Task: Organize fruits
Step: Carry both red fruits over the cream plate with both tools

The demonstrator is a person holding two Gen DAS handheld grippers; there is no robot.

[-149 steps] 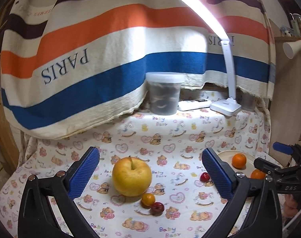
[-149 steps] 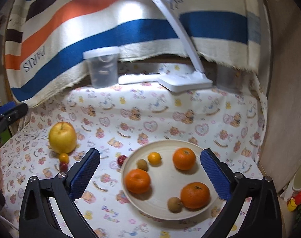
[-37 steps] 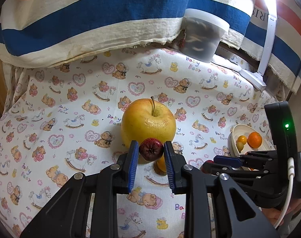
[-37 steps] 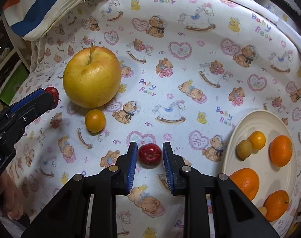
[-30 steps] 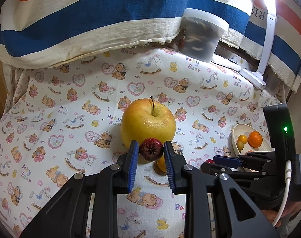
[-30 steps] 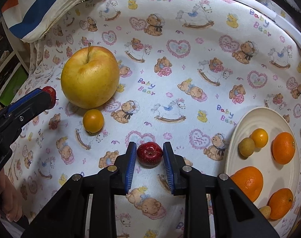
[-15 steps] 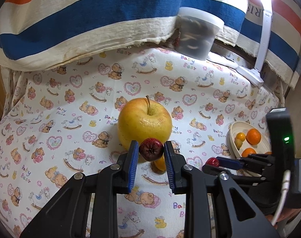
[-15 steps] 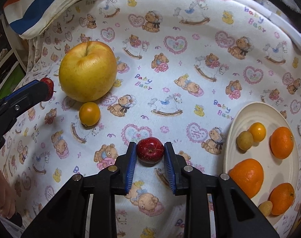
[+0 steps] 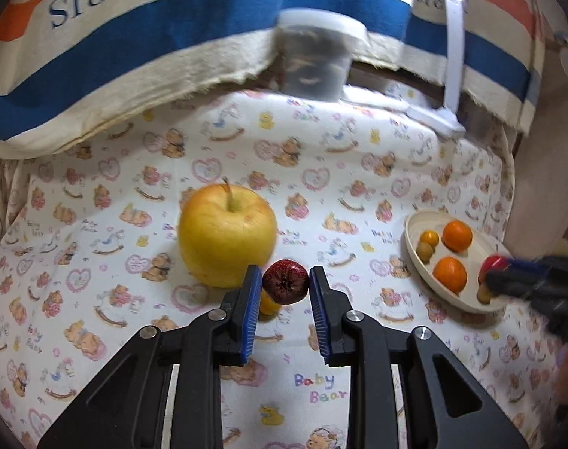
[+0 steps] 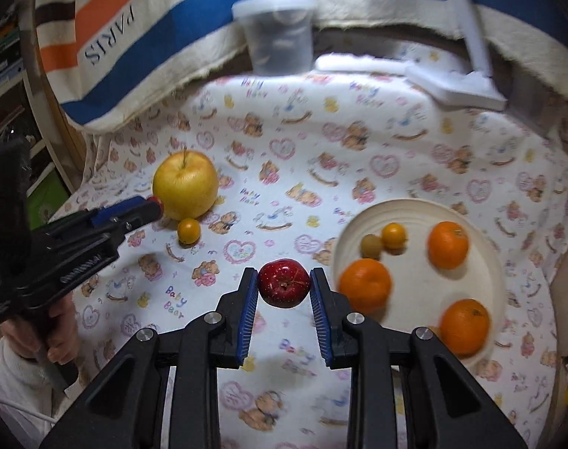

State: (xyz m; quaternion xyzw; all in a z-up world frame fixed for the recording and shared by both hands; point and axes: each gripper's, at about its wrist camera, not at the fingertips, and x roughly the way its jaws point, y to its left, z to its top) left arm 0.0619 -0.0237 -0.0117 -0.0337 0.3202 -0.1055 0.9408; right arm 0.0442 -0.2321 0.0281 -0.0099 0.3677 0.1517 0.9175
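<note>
My left gripper (image 9: 285, 288) is shut on a small dark red fruit (image 9: 285, 281), held above the cloth in front of a big yellow apple (image 9: 227, 235); it also shows in the right wrist view (image 10: 154, 207). My right gripper (image 10: 284, 289) is shut on a small shiny red apple (image 10: 284, 283), lifted just left of the cream plate (image 10: 482, 224). The plate holds three oranges (image 10: 447, 244), a small yellow fruit (image 10: 394, 235) and a small brown fruit (image 10: 370, 245). A small orange fruit (image 10: 188, 230) lies by the yellow apple.
A clear plastic tub (image 10: 276, 33) and a white desk lamp base (image 10: 456, 84) stand at the back under a striped hanging cloth (image 9: 141, 60). The table has a baby-bear print cloth (image 9: 358, 172). A wooden wall (image 9: 542, 172) rises to the right of the plate.
Both grippers have risen and pulled back with their fruit held. The right gripper has swung right with the red apple, up to the plate's near edge.
</note>
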